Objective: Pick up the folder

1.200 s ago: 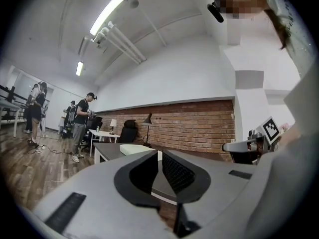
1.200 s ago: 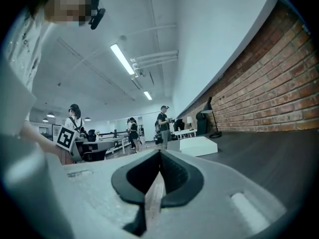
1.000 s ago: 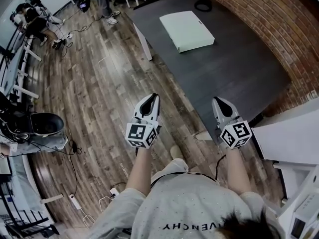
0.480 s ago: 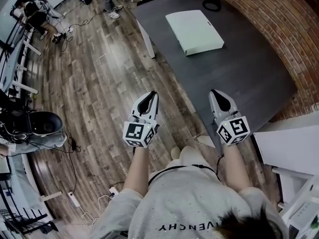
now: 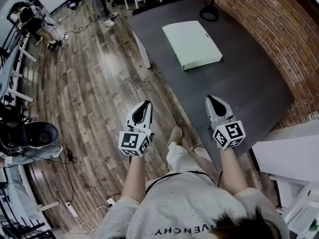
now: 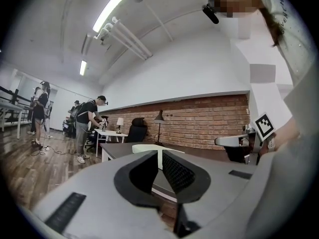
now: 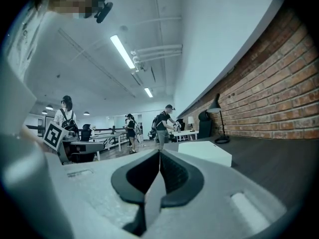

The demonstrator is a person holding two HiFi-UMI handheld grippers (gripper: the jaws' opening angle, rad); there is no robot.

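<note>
Ahead of both grippers: the folder (image 5: 192, 45) lay flat on the table (image 5: 239, 83), well apart from either and untouched, more in line with the right one than the left.
Left gripper (image 5: 146, 105): jaws together with nothing between them; it hung over the floor (image 5: 94, 93), just off the table's near-left edge.
Right gripper (image 5: 211, 101): jaws pressed together, holding nothing; it hung above the table's near end.
Head view only: the folder's whole pale rectangle, set askew to the table's edges; the person's arms and shirt, and one shoe (image 5: 174, 135) between the grippers; white furniture (image 5: 291, 153) to the right of the right gripper.
Left gripper view only: the folder showed as a thin pale sliver past the closed tips, partly hidden behind them; a black chair (image 6: 135, 131) and a white desk (image 6: 112, 132) stood beyond the table, with a person (image 6: 89, 126) standing at the desk.
Right gripper view only: the folder showed its thickness as a pale slab, just right of the tips' line and clear of them.
Both gripper views: ceiling strip lights (image 6: 112, 6) overhead; each showed the other gripper's marker cube off to one side.
Surface: a dark, matt tabletop that bore the folder and, at its far end, a lamp (image 5: 209, 13).
Room: wood-plank floor, a brick wall (image 5: 279, 29) to the right of the right gripper, cables and other people far off to the left.
Between tips and folder: dark tabletop only.
</note>
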